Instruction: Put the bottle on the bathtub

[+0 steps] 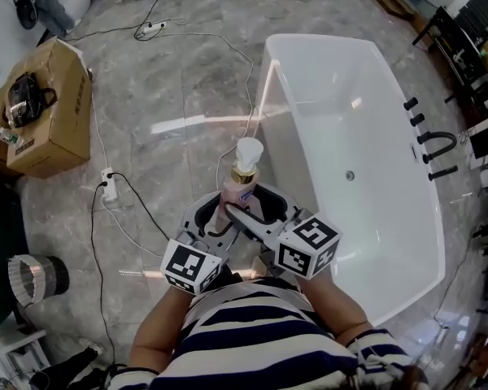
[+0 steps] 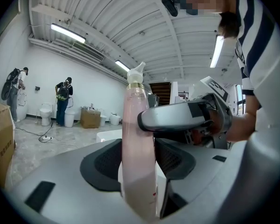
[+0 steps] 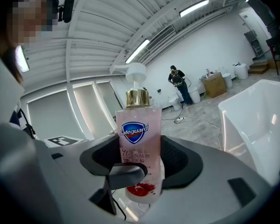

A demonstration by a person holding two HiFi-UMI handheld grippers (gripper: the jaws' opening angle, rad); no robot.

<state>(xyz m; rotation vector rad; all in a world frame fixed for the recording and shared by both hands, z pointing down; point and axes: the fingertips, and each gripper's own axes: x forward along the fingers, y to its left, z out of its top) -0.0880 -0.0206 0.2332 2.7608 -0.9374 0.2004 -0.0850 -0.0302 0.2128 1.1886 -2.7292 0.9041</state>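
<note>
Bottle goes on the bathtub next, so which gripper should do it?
Probably the right gripper: both grippers clamp the bottle, but the bathtub sits on its side, away from the left gripper.

Pink bottle [image 1: 236, 188], white bathtub [image 1: 366, 120], grey marbled floor [image 1: 171, 80], brown cardboard box [image 1: 57, 112], black-and-white striped shirt [image 1: 260, 331]

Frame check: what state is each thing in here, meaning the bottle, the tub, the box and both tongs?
bottle: upright, pump head on, gripped by both tongs beside the tub, not yet on it.
bathtub: empty, no water visible.
left tongs: shut on the bottle.
right tongs: shut on the bottle.
cardboard box: on the floor, a dark item lying on top.
</note>
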